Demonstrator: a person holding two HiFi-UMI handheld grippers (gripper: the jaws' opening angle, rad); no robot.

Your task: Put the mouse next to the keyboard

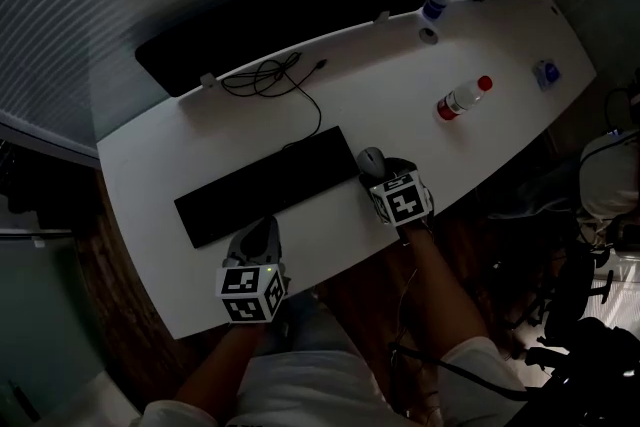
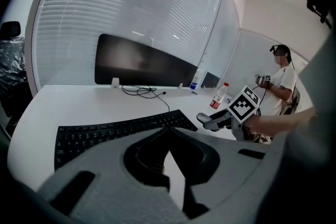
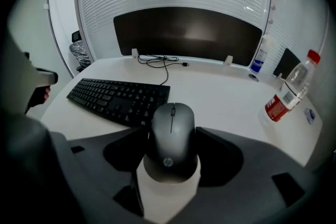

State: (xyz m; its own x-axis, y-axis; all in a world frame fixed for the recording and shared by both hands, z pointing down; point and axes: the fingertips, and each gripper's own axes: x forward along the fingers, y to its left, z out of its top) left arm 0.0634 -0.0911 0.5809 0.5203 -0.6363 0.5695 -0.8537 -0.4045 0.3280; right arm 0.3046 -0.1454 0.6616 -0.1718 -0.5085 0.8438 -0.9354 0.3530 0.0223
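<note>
Mouse (image 3: 171, 155) first: we see a rounded, matte dark-grey shell with a scroll wheel set in its centre line, just off the right end of the keyboard (image 1: 268, 185), by its near corner. The right gripper (image 3: 173, 131) grasps it, one broad grey jaw pressed to each flank of the shell. We cannot tell whether the mouse rests on the desk (image 1: 400, 95) or hangs just above it.

The keyboard is a flat, black, slim slab, slightly curved along its length, with low keys, lying at an angle on the smooth white desk top. At the keyboard's near edge, toward its left half, the left gripper (image 2: 168, 132) is clenched on nothing, its moulded grey jaws meeting at the tips.

Beyond the keyboard's far edge a thin black cable (image 1: 268, 75) lies in loose loops. Well off to the keyboard's right a clear plastic bottle (image 1: 462, 99) with a red cap and red label lies on its side.
</note>
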